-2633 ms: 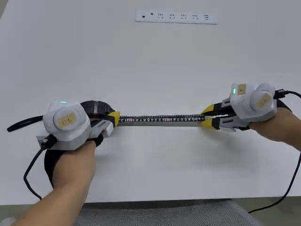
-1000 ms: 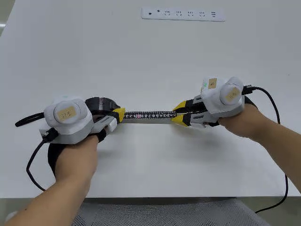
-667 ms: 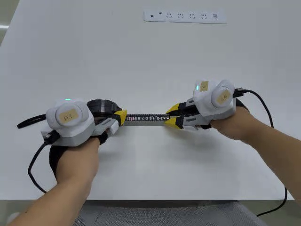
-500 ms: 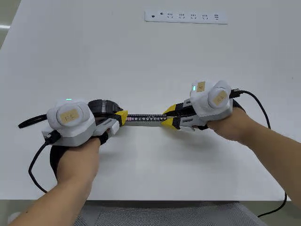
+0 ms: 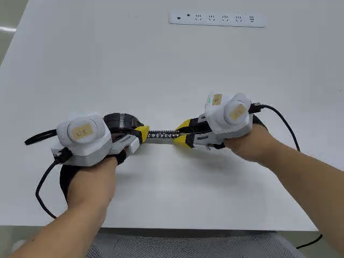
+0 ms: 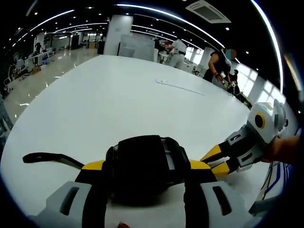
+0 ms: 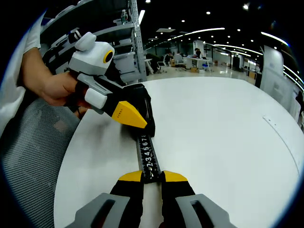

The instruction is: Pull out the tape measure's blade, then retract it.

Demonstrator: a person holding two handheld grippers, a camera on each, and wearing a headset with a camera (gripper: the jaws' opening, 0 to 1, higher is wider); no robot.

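The tape measure (image 5: 121, 122) appears to rest on the white table (image 5: 161, 70), toward its near edge. Its black case is clamped across the flat sides by the left gripper (image 5: 134, 138), whose yellow-tipped jaws close against it. A short numbered run of blade (image 7: 147, 154) comes out of the case mouth and lies level just above the table. Its free end is pinched between the closed jaws of the right gripper (image 7: 152, 176), which sits near the case.

The case looks compact and hard, probably dense for its size, so the broad sides are the sound place to hold it. The blade is thin metal – likely stiff along its curve, slick, and quick to kink if bent sideways. The tip is the place to grip, and the spring's pull is best fed back in a straight line.

The case is the one container here – most of the blade is presumably coiled inside. A black strap (image 5: 40, 137) trails from its back. A power strip (image 5: 217, 19) lies well apart at the far edge.
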